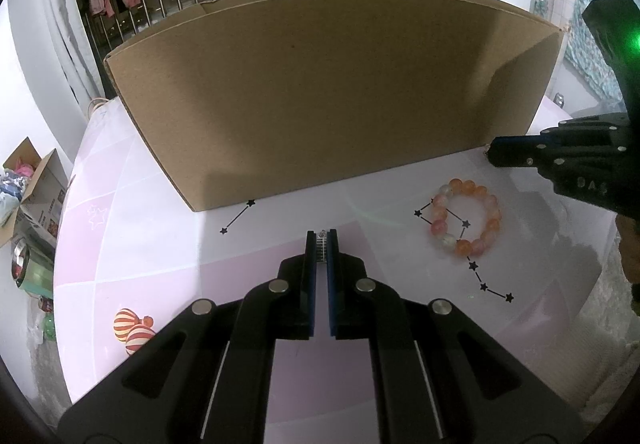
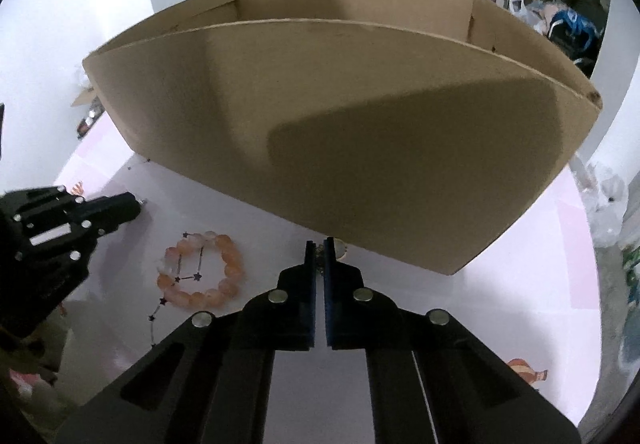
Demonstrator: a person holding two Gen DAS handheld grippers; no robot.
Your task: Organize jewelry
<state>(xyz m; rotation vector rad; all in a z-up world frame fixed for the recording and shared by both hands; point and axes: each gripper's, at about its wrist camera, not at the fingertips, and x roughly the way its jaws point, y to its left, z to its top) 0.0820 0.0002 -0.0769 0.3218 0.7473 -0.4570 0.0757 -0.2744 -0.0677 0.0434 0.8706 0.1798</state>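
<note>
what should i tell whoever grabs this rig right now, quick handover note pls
Left claw: shut on a small silvery piece, low over the table.
Right claw: shut on a small dark chain-like piece, a pale round bit beside its tip, close to the cardboard box.
Orange bead bracelet: flat on the table between both claws, untouched.
Done: two pieces gripped.
Left: likely both into the box, then the bracelet.
</note>
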